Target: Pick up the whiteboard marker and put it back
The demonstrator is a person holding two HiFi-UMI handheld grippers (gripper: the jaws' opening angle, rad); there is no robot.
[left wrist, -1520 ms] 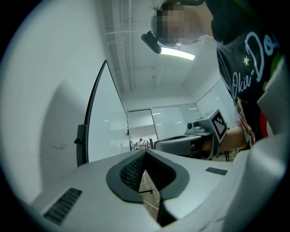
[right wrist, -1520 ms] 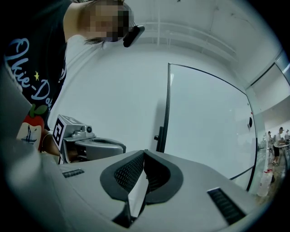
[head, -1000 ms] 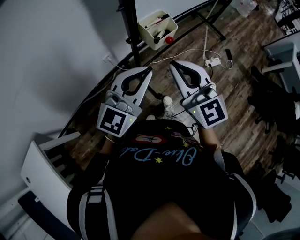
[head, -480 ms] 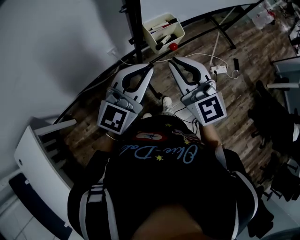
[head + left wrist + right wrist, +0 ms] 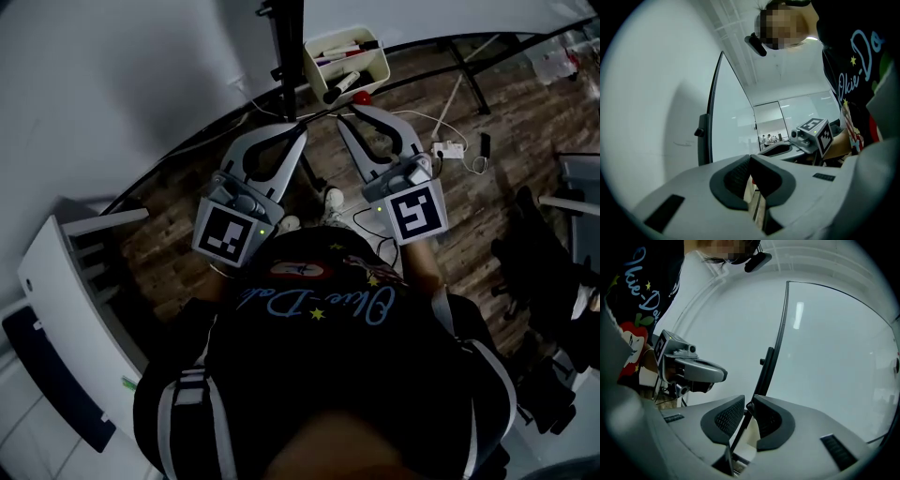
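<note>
A cream marker box (image 5: 347, 64) hangs by the black whiteboard stand (image 5: 287, 56) and holds several whiteboard markers (image 5: 340, 84). Both grippers are held side by side just below it, in front of my chest. My left gripper (image 5: 300, 133) (image 5: 750, 158) has its jaws together with nothing between them. My right gripper (image 5: 343, 114) (image 5: 749, 404) is also shut and empty, its tips a little short of the box's near edge. In the right gripper view the stand's black pole shows just past the tips. Neither gripper touches a marker.
The whiteboard (image 5: 112, 75) fills the upper left. A red round thing (image 5: 362, 97) sits under the box. A white power strip (image 5: 448, 148) and cables lie on the wooden floor. A white rack (image 5: 66, 281) stands at left and dark chairs (image 5: 553, 244) at right.
The head view has swung, so the marker box now sits further right and closer to the grippers' tips. Both grippers have stayed shut and empty, edging toward the box.
</note>
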